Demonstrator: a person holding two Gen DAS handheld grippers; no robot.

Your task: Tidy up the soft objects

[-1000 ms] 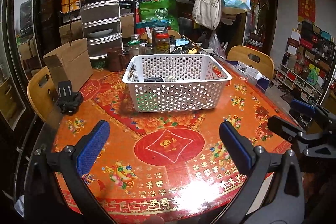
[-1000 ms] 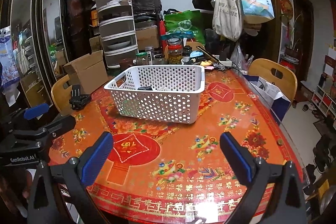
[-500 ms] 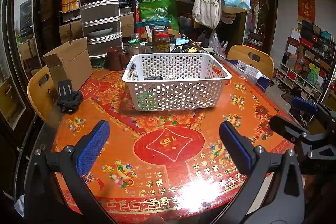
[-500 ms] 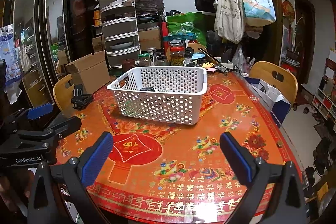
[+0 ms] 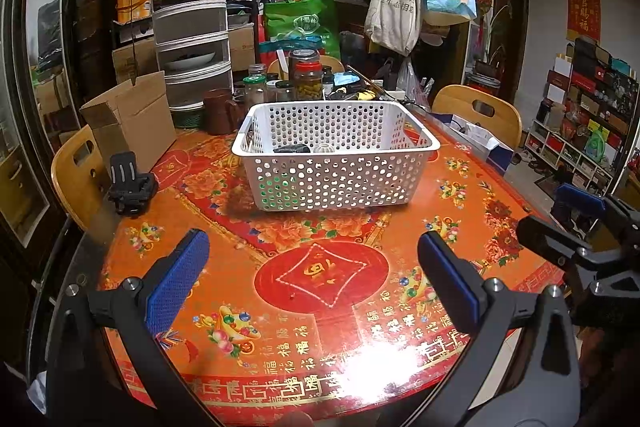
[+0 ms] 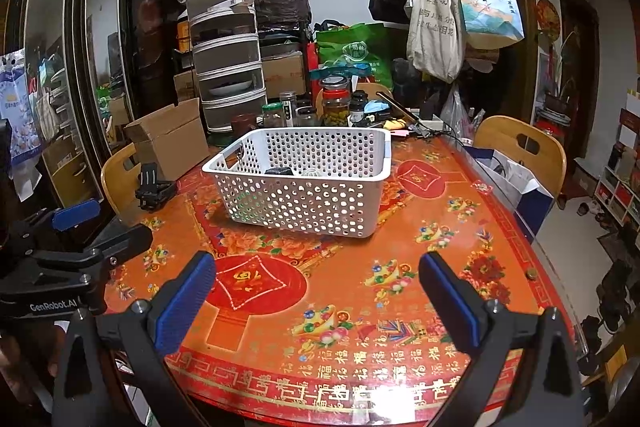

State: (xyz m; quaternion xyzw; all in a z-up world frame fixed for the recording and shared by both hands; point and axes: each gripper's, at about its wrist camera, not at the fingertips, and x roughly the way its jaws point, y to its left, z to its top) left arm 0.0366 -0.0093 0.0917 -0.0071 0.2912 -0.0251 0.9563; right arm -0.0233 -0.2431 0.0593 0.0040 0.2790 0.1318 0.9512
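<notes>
The left gripper [image 5: 313, 279] and right gripper [image 6: 316, 301] are being held spread and empty above the table's [image 5: 460, 227] near edge, level and pointing forward. Beyond them, toward the far edge, the white basket [image 5: 336, 183] is being faced, with a dark item [image 5: 291, 149] lying inside. No soft object is being shown outside it, so the task is judged near its end; withdrawal is probably being called for.
</notes>
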